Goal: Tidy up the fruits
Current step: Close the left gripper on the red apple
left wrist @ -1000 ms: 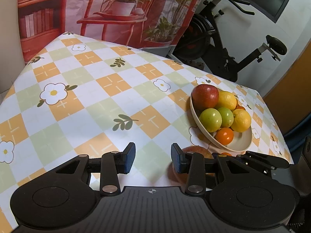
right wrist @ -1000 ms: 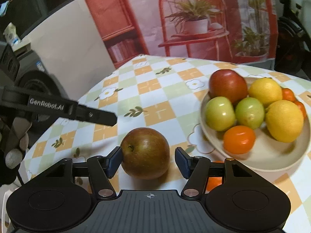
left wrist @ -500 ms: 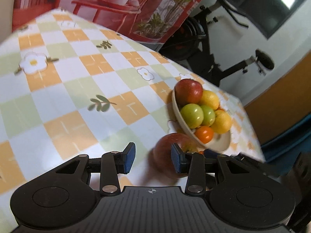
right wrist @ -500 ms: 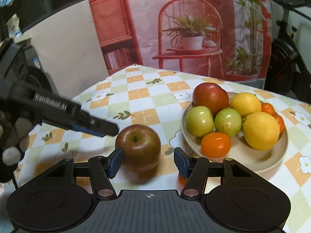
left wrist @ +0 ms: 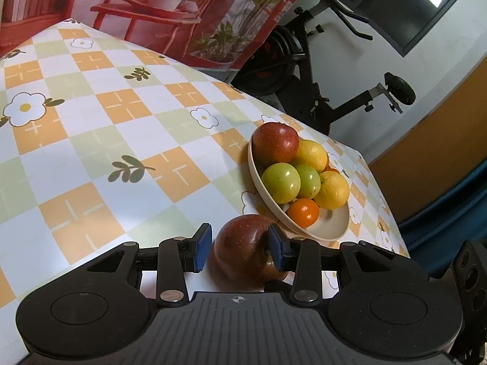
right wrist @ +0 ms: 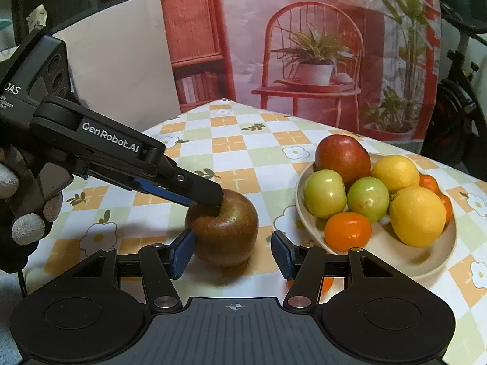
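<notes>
A dark red apple (left wrist: 245, 251) (right wrist: 223, 228) lies on the checked tablecloth just left of a cream bowl (left wrist: 331, 231) (right wrist: 426, 266). The bowl holds a red apple (right wrist: 342, 156), two green fruits, lemons and small oranges. My left gripper (left wrist: 240, 249) is open, its fingers either side of the loose apple, the right pad touching it; it also shows in the right wrist view (right wrist: 210, 197), tips on the apple's top. My right gripper (right wrist: 232, 254) is open and empty, just in front of the same apple.
The table (left wrist: 100, 140) has flower and leaf prints. A printed backdrop (right wrist: 319, 45) hangs behind it. An exercise bike (left wrist: 319, 70) stands past the far edge. An orange fruit (right wrist: 327, 284) lies partly hidden under my right gripper.
My left gripper moved right and closed in on the loose apple, which now sits between its fingers. My right gripper drew back a little and rose.
</notes>
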`<action>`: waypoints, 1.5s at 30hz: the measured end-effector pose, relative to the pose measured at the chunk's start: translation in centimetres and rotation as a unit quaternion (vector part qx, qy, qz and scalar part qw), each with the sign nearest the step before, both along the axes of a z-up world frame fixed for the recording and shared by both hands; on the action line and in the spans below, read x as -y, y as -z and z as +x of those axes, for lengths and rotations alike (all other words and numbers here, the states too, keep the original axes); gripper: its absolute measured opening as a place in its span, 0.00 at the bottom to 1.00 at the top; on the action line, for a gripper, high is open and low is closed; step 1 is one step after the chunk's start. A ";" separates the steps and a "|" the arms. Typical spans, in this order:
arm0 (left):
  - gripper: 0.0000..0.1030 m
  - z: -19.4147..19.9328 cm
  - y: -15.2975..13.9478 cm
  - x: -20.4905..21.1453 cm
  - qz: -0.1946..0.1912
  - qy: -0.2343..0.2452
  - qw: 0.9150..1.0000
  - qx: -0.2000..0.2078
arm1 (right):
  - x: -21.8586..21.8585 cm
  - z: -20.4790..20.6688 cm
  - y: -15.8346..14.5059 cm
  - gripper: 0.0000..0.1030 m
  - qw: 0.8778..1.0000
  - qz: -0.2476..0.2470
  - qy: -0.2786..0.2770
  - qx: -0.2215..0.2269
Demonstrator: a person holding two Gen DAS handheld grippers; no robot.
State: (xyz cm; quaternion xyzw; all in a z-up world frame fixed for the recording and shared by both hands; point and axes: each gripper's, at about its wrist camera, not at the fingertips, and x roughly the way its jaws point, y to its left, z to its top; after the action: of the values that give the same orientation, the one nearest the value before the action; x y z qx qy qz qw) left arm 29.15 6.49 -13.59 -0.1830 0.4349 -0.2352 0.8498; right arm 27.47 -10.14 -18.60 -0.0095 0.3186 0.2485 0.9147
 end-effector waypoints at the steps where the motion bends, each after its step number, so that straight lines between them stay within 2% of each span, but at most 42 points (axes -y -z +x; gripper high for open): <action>1: 0.41 0.1 0.0 0.0 0.000 0.000 1.000 0.000 | -0.1 0.1 0.0 0.51 1.000 -0.002 -0.001 0.001; 8: 0.41 0.1 0.0 0.6 0.007 0.000 1.000 0.003 | -1.7 -0.2 0.4 0.51 0.998 -0.047 -0.026 0.018; 17: 0.42 0.2 0.0 0.8 0.005 0.000 1.000 0.004 | -1.8 0.6 1.1 0.50 0.998 -0.049 -0.019 0.017; 29: 0.41 0.1 0.0 1.0 0.006 0.007 1.000 0.002 | -1.1 0.6 1.1 0.49 0.999 -0.027 -0.014 0.011; 34: 0.37 0.0 -0.2 1.4 0.014 0.013 1.000 0.005 | -0.6 0.5 1.1 0.48 1.000 -0.007 -0.012 0.008; 45: 0.35 -0.3 -2.2 2.7 0.031 0.018 0.999 0.023 | 1.0 -0.4 0.0 0.48 0.999 0.020 -0.003 0.031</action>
State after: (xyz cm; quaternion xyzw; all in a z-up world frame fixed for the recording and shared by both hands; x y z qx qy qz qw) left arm 28.87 3.74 -11.36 -0.1434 0.4251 -0.2416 0.8604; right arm 27.04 -11.09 -18.61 0.0002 0.2852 0.2576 0.9232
